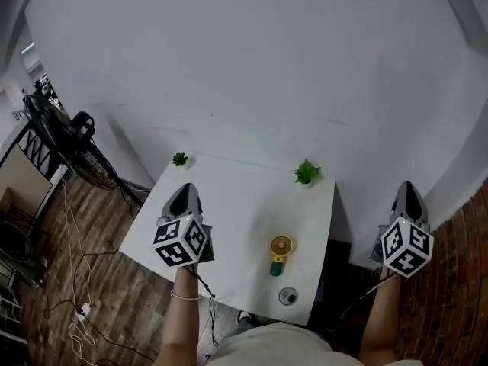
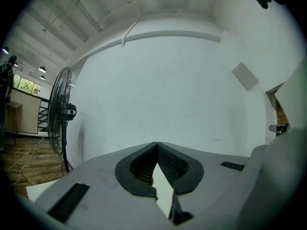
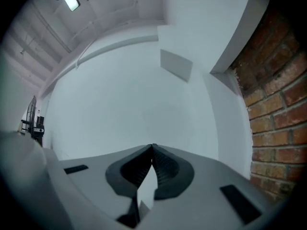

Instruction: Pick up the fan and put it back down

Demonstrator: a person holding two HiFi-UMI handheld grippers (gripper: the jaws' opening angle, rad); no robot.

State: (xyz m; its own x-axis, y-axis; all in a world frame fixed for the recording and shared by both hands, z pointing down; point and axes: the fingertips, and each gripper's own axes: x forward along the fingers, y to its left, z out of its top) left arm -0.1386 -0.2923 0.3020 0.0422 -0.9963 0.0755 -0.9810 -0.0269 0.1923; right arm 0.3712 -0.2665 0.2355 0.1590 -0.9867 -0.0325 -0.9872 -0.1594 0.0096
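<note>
Across the middle of the head view a white table (image 1: 236,204) stands against a white wall, its top mostly bare, which leaves room to come down on the fan from either side. At 9 o'clock, off the table, a large pedestal fan (image 1: 72,139) stands on the wood floor; I judge it too big to be the one meant.

Both tools are held level and pointed at the wall, so neither is committed to a reach. The left gripper (image 1: 185,189) hovers over the table's left part. The right gripper (image 1: 407,185) hangs beyond the table's right edge, well apart from everything on it. Each one's own view shows its jaws clenched tip to tip, with nothing between them.

The fan (image 1: 280,255) lies flat on the near-right part of the table, at about 4 o'clock from the left tool. It is a small handheld one: a round yellow head towards 12 o'clock, a short green handle towards 6. Nothing touches it.

Near it at 6 o'clock sits a small grey round object (image 1: 287,296). Two little green plants (image 1: 307,172) mark the far corners.
</note>
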